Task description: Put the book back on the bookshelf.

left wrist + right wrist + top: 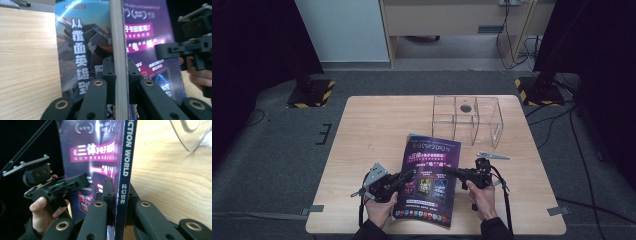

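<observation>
A magazine with a purple cover lies tilted between both grippers above the near half of the wooden table. My left gripper is shut on its left edge, the page edge running up between the jaws. My right gripper is shut on its right edge, the blue spine printed "FICTION WORLD". The left gripper view has the right gripper beyond the purple cover. The right gripper view has the left gripper and the hand holding it.
A clear acrylic box with several compartments stands at the table's far right, a dark round thing inside. A small grey metal piece lies in front of it. Two black stands on striped bases flank the table's far corners.
</observation>
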A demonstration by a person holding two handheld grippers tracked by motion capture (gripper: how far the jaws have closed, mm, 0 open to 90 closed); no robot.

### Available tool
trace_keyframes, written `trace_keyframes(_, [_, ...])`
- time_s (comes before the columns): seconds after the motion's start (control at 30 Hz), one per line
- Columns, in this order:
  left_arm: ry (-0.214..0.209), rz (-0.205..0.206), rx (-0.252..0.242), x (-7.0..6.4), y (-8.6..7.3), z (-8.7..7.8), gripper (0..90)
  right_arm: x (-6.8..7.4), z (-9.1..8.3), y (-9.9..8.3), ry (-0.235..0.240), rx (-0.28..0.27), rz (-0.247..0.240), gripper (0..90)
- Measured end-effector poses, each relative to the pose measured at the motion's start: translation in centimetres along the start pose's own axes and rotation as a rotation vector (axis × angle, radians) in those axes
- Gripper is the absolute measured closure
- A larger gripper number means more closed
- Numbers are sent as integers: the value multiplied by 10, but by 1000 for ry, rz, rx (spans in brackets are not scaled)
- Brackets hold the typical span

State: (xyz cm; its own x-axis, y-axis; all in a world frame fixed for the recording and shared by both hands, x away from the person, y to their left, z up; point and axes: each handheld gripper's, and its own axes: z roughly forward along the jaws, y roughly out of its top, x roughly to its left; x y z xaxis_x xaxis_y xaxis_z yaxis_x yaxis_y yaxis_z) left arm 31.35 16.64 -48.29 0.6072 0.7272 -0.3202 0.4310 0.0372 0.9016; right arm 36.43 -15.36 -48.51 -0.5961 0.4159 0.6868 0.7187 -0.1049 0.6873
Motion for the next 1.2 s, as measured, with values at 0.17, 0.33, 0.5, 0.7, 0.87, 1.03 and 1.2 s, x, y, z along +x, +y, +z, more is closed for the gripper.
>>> trace_keyframes(0.17, [16,-26,-12,5,-2,1,659,14,-5,8,2,-3,-44,844])
trace_keyframes(0.33, [37,-28,-19,8,-1,1,510,26,-9,16,15,-7,-91,844])
trace_keyframes(0.5, [116,-27,-3,17,-2,-1,382,40,-16,26,43,-43,-120,844])
trace_keyframes(0.7, [215,-19,43,31,-3,-5,314,54,-30,44,0,-108,-159,844])
trace_keyframes(0.87, [309,-4,95,41,-7,-5,280,62,-45,59,-80,-161,-215,843])
trace_keyframes(1.03, [386,22,173,48,-14,-1,259,69,-58,70,-168,-205,-273,843])
trace_keyframes(1.2, [432,41,212,52,-18,2,248,76,-74,81,-261,-247,-331,843])
